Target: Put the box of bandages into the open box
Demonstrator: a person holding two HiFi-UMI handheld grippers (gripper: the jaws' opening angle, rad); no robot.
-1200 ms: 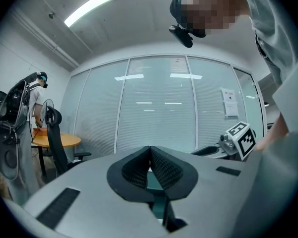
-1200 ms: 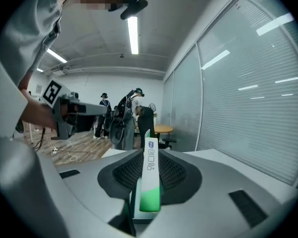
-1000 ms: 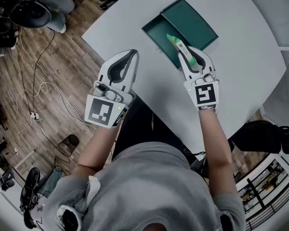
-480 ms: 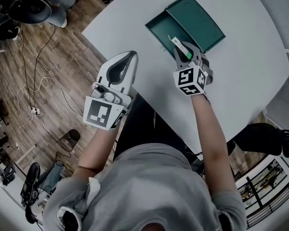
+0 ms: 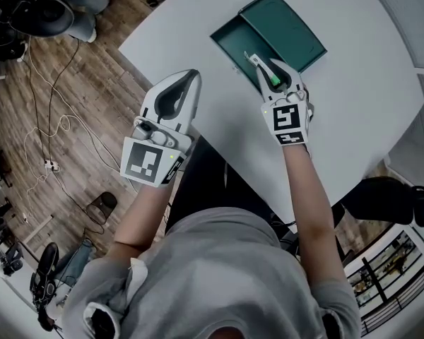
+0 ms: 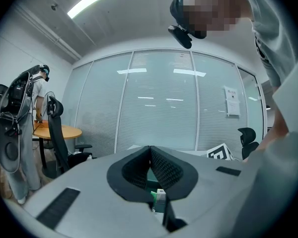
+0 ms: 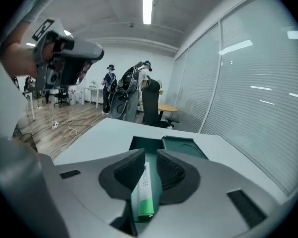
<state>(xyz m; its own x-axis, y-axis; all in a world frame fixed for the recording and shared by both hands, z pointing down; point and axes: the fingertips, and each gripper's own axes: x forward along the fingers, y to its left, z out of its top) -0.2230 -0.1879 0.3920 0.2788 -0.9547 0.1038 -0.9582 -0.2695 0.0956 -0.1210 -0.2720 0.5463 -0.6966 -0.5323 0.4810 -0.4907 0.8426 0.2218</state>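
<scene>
Right gripper view — white-green bandage box [image 7: 145,192], its print unreadable.

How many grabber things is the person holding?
2. The left gripper hangs over the edge of the table, jaws together. The right gripper is over the open box, jaws opening with the box of bandages between them.

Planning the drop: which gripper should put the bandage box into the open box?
Right: the right gripper has the bandage box between its opening jaws, at the open box; left gripper is shut, empty.
</scene>
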